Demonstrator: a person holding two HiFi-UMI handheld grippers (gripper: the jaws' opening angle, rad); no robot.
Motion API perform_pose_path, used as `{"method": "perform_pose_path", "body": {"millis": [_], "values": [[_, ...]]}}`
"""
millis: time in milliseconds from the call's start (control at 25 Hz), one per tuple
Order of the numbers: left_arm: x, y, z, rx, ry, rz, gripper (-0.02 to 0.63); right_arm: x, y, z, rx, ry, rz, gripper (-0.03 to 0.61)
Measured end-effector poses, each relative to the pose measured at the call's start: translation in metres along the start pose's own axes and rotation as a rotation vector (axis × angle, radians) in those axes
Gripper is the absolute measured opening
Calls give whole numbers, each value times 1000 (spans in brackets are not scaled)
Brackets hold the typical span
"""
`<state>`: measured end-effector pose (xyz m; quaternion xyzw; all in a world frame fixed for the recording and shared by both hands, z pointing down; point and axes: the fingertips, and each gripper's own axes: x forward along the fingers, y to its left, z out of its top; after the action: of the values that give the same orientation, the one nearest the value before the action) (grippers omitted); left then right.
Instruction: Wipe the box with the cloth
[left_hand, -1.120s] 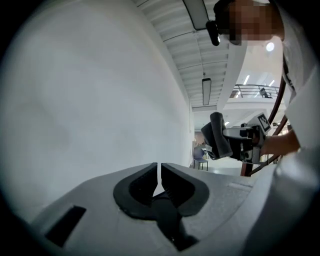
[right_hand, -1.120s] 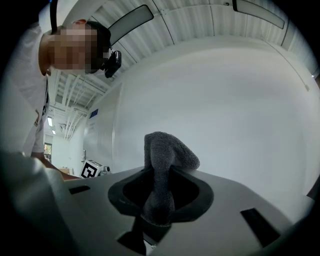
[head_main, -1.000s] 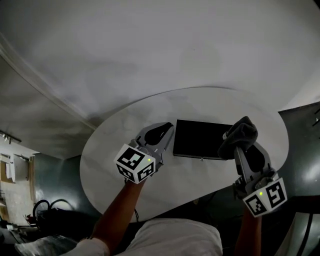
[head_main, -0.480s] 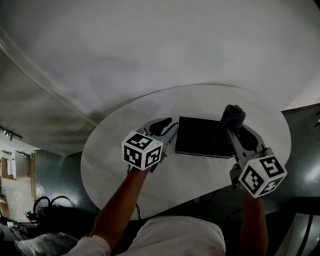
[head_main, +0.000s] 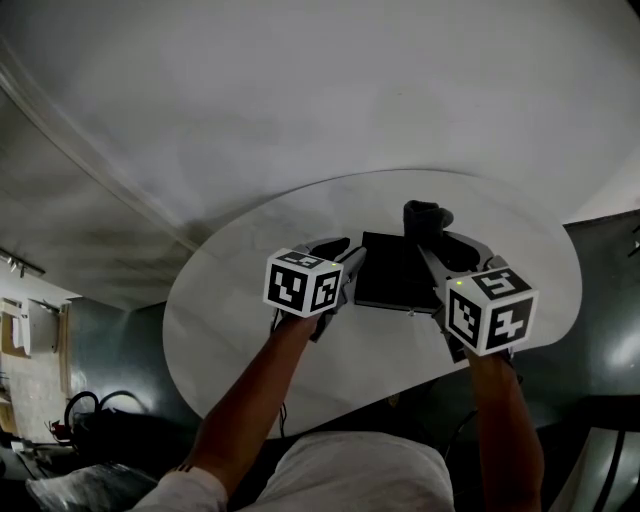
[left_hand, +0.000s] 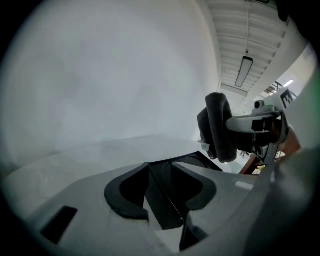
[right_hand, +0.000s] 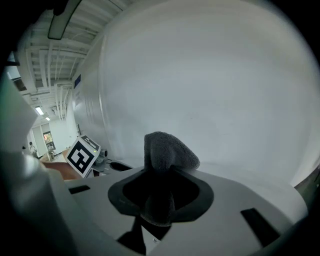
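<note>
A flat black box (head_main: 392, 275) lies on the white oval table (head_main: 240, 300). My left gripper (head_main: 347, 258) is at the box's left edge. Its jaws have just been opening and stand open, and the box's dark edge (left_hand: 161, 200) lies between them in the left gripper view, with no pad pressing on it. My right gripper (head_main: 432, 240) is shut on a dark grey cloth (head_main: 425, 217), which it holds bunched over the box's far right part. The cloth (right_hand: 167, 152) sticks up from the jaws of the right gripper (right_hand: 160, 192). From the left gripper (left_hand: 160, 182), the cloth (left_hand: 220, 127) shows at the right.
A pale curved wall rises behind the table. The table's near rim (head_main: 380, 395) runs just above the person's lap. Dark floor lies to both sides, with cables (head_main: 90, 415) at the lower left. The left gripper's marker cube (right_hand: 82, 156) shows in the right gripper view.
Both grippers have come down and closer to the box. The right one swung left with the cloth, from the box's right end to over it. The left jaws have opened.
</note>
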<state>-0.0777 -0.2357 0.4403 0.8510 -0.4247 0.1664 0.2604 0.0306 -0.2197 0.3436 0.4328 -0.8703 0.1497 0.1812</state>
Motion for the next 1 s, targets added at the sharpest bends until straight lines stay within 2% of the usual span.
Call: {"method": "perform_pose_path", "body": {"millis": [560, 1000], "values": [[22, 4, -20, -89, 88, -5, 160, 58, 11, -40, -34, 285, 12, 91], [27, 6, -27, -117, 118, -17, 160, 91, 23, -57, -108, 446, 29, 91]]}}
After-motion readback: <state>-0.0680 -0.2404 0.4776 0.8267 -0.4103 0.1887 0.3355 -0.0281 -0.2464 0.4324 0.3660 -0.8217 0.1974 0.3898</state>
